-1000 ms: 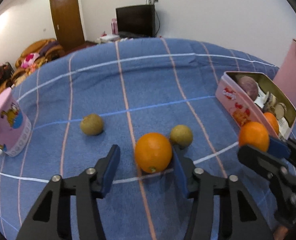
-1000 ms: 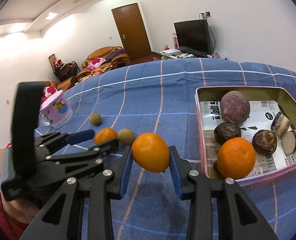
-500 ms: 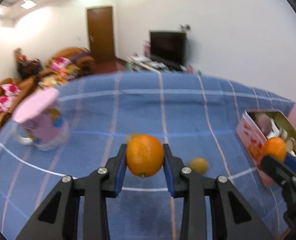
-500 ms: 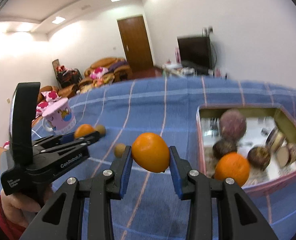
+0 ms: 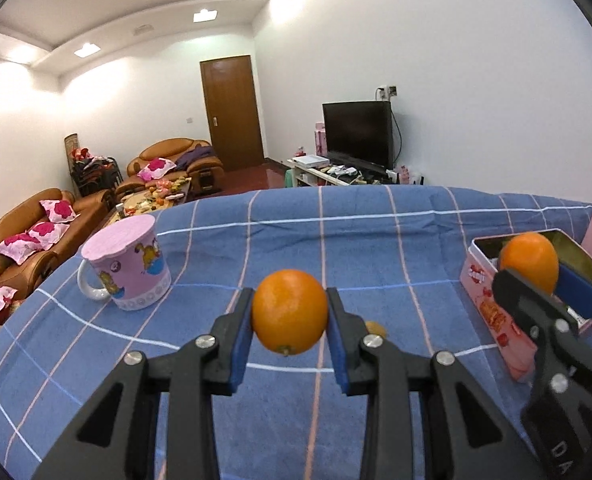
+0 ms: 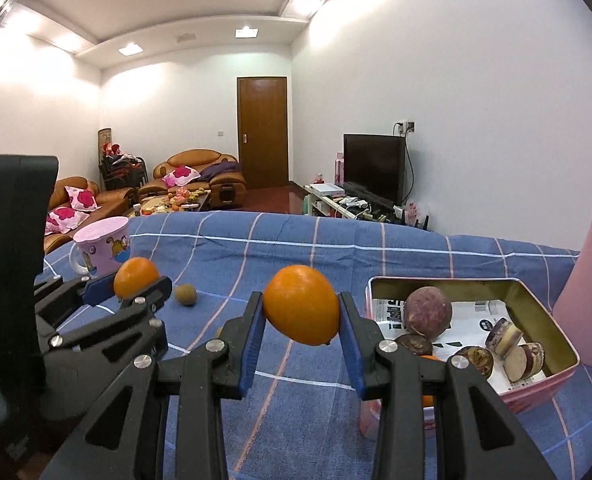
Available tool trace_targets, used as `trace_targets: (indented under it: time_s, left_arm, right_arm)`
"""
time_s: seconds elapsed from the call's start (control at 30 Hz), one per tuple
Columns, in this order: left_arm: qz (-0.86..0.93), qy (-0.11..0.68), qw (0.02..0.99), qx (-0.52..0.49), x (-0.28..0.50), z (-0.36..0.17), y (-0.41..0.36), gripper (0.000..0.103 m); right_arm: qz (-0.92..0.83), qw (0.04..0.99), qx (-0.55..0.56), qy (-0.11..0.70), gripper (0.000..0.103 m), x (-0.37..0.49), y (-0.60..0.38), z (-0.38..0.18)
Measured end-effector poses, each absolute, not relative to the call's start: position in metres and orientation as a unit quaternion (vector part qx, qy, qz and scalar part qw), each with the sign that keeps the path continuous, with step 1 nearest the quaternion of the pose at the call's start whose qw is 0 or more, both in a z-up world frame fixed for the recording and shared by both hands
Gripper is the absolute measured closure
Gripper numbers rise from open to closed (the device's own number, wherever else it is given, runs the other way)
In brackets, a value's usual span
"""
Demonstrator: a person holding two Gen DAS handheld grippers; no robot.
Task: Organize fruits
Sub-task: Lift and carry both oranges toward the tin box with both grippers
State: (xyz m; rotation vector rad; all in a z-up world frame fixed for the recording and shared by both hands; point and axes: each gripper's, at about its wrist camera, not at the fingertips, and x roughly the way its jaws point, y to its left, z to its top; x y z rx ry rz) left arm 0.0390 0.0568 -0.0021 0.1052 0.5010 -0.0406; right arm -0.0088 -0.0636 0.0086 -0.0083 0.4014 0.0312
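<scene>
1. Oranges: two are held, one in each claw, both lifted clear of the blue checked cloth (image 5: 376, 240) on the table.
2. Left claw (image 5: 290, 334) is closed on the left orange (image 5: 290, 311), blue pads pressing both its sides; its jaws have just been closing onto the fruit.
3. Right claw (image 6: 302, 340) grips the right orange (image 6: 301, 310) the same way, the fruit tilted between the pads, just left of the tin.
4. A third orange (image 6: 428, 399) lies in the pink tin (image 6: 568, 344), mostly hidden behind the right claw's finger.
5. The tin stands at the right of the table, open, lined with printed paper. In it I count one round purple fruit (image 6: 428, 311), two dark brown round ones, and a few cut pieces at the far right; the exact number of pieces cannot be told.
6. Two small greenish-brown fruits show on the cloth: one (image 6: 185, 295) lies near the left claw's tip, the other (image 5: 376, 328) peeks out behind the left claw's right finger.
7. One pink cartoon mug (image 5: 126, 266) stands at the left of the table, well apart from the tin.
8. One tall pink bottle (image 6: 588, 280) stands just beside the tin's far right corner.
9. Between the right orange and the tin, only the near wall of the tin stands in the way.
</scene>
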Motion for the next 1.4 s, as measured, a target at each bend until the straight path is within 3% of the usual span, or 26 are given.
trace_targets:
  time_s: [1.4]
  left_arm:
    - [-0.027,0.239,0.969,0.065,0.012,-0.002,0.005,0.067]
  right_arm:
    - [-0.016,0.976,-0.011,0.215,0.065,-0.035,-0.117,0.006]
